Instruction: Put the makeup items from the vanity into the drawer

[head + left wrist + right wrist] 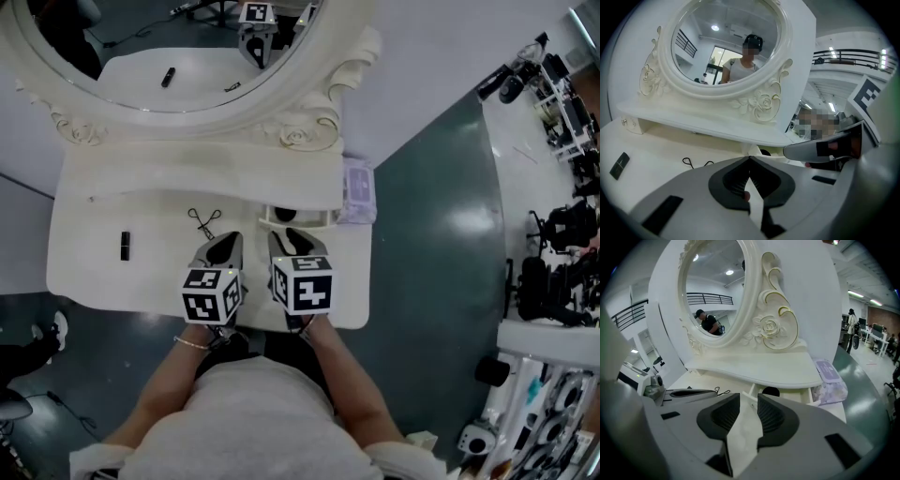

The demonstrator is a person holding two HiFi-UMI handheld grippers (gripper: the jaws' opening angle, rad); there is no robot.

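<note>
On the white vanity top (94, 262) lie a black lipstick tube (125, 245) (619, 165) at the left and a black eyelash curler (202, 222) (696, 163) near the middle. The small drawer (302, 218) (820, 394) under the shelf stands pulled out, with a dark round item (771, 392) inside. My left gripper (228, 238) (750, 160) hovers just right of the curler, with its tips touching. A small pinkish speck shows between its pads; what it is I cannot tell. My right gripper (292, 235) (748, 397) hangs in front of the drawer, jaws apart and empty.
An oval mirror (178, 47) in a carved frame rises behind a raised shelf (197, 173). A purple wipes pack (358, 192) (829, 380) lies at the shelf's right end. Dark green floor lies to the right, with racks of equipment (562, 253) beyond.
</note>
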